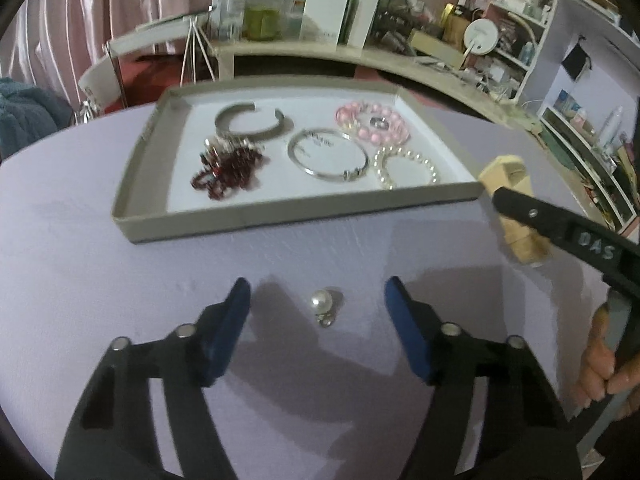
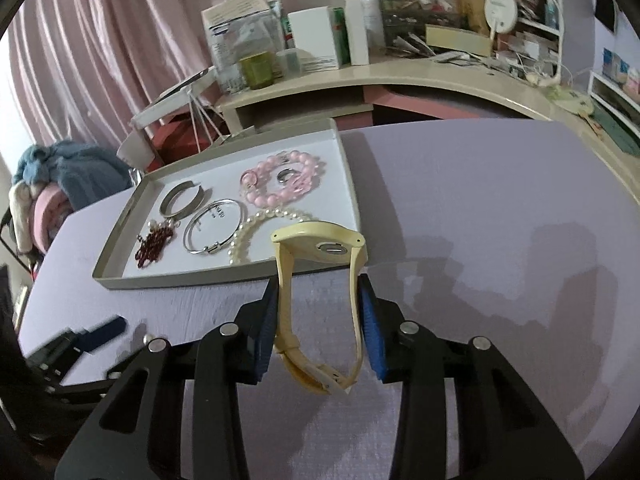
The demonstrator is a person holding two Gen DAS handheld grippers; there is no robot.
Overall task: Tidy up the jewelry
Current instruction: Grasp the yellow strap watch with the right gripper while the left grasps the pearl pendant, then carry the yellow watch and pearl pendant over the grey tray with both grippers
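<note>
A shallow grey tray (image 1: 280, 216) (image 2: 224, 276) on the lilac table holds a silver cuff (image 1: 252, 122), a dark red bead piece (image 1: 232, 168), a silver bangle (image 1: 326, 154), a pink bead bracelet (image 1: 372, 122) and a pearl bracelet (image 1: 404, 166). My left gripper (image 1: 318, 300) is open around a pearl earring (image 1: 323, 306) that lies on the table. My right gripper (image 2: 318, 312) is shut on a cream wristwatch (image 2: 320, 248) and holds it just in front of the tray's near right corner; the watch also shows in the left wrist view (image 1: 516, 216).
A cluttered beige desk (image 2: 400, 76) with boxes and bottles stands behind the table. Shelves (image 1: 580, 148) line the right side. A chair with a blue towel (image 2: 68, 172) is at the left. Pink curtains hang behind.
</note>
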